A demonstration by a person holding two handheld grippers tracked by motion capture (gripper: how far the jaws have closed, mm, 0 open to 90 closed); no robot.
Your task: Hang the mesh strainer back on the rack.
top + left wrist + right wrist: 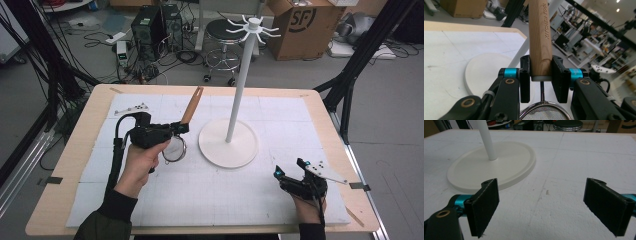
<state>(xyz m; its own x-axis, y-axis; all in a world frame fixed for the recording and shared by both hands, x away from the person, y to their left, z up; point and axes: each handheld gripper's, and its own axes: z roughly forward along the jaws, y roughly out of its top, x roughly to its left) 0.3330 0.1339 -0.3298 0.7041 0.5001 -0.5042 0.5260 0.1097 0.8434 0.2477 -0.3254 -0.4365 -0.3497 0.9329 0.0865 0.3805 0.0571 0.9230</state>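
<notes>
Left hand-held gripper [181, 128] clamps the strainer [540, 37] by its handle, lifted off the desk; next, hook it on the rack [243, 75] ahead; right hand-held gripper [546, 207] gapes empty

We note the strainer [543, 110]: fine shiny metal mesh, smooth matt wooden handle [540, 37]. Stand [229, 142]: matt white, plastic-looking. Table [75, 150]: pale wood rim under a rough white foam-like mat [564, 165]. Pads [609, 206]: matt black.

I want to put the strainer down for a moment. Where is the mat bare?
Bare mat spans the near side between the left tongs and the right tongs. The middle is crowded: the stand's base sits beside the held strainer.
</notes>
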